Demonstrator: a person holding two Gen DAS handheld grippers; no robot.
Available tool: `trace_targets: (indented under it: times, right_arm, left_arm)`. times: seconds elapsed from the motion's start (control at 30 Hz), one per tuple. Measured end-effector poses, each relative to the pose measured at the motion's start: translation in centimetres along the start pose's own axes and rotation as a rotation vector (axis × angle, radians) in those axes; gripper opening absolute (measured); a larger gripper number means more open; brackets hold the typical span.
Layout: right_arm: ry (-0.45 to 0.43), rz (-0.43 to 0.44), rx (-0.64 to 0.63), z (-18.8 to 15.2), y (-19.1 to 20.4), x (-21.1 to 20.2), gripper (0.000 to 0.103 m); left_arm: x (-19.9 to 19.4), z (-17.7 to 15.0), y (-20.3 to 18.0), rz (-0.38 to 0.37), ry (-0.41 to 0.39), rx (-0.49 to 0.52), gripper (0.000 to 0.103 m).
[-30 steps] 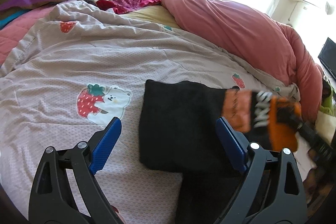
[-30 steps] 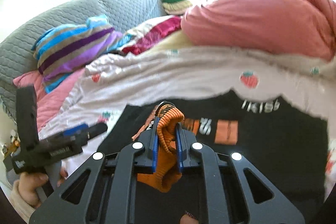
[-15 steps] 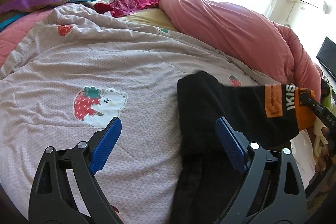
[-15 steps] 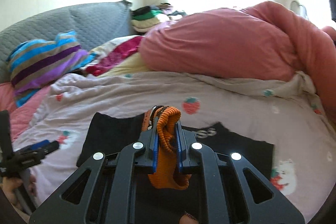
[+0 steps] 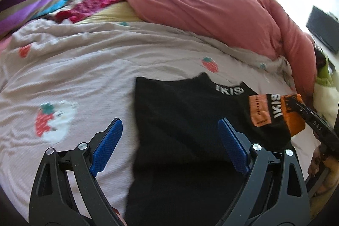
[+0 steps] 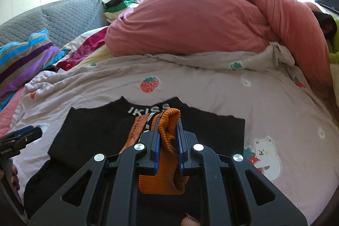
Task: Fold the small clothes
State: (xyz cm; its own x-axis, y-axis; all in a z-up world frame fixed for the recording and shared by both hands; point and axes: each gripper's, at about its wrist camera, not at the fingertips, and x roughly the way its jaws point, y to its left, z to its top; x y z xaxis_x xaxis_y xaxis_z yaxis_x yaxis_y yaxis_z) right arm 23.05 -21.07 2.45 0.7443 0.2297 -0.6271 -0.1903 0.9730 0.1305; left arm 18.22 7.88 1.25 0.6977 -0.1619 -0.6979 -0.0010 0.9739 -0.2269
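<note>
1. Since a second ago, the right claw (image 6: 167, 137) has carried the orange cuff (image 6: 167, 154) across, unrolling the sleeve over the black sweater (image 5: 186, 120).
2. That claw stays pinched on the cuff; the left claw (image 5: 169, 145) hangs wide and empty.
3. The sweater lies on the bed's strawberry quilt (image 6: 211, 86).
4. Lay the sleeve flat along the body, smoothing wrinkles before letting go.

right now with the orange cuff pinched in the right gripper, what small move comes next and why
Probably carry the orange cuff a little further across the black sweater and lay it down on the body. The right gripper is shut on the cuff, with the sleeve already over the sweater, while the left gripper hangs open above the sweater and grips nothing.
</note>
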Motion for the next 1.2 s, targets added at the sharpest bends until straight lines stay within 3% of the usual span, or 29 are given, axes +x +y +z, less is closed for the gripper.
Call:
trace_targets:
  times: [0.4, 0.5, 0.63, 0.8, 0.9, 1.2]
  right_arm:
    - [0.017, -0.07, 0.01, -0.8, -1.8, 0.1, 0.019]
    - [0.04, -0.058, -0.003, -1.3, -1.6, 0.3, 0.021]
    - [0.087, -0.009, -0.052, -2.2, 0.5, 1.1, 0.035]
    - [0.179, 0.027, -0.142, -4.0, 3.4, 2.9, 0.035]
    - [0.283, -0.047, -0.183, -5.6, 4.0, 4.7, 0.035]
    - [0.257, 0.009, -0.073, -6.2, 2.2, 2.9, 0.044]
  left_arm:
    - [4.2, 0.3, -2.5, -0.023, 0.089, 0.061, 0.084]
    - [4.8, -0.1, -2.6, -0.019, 0.104, 0.077, 0.073]
    - [5.9, -0.8, -2.4, -0.019, 0.14, 0.079, 0.067]
    - [7.0, -1.9, -1.9, 0.007, 0.184, 0.099, 0.065]
    - [6.9, -2.2, -1.9, 0.008, 0.184, 0.109, 0.065]
    - [5.6, -2.7, -2.0, 0.007, 0.165, 0.119, 0.065]
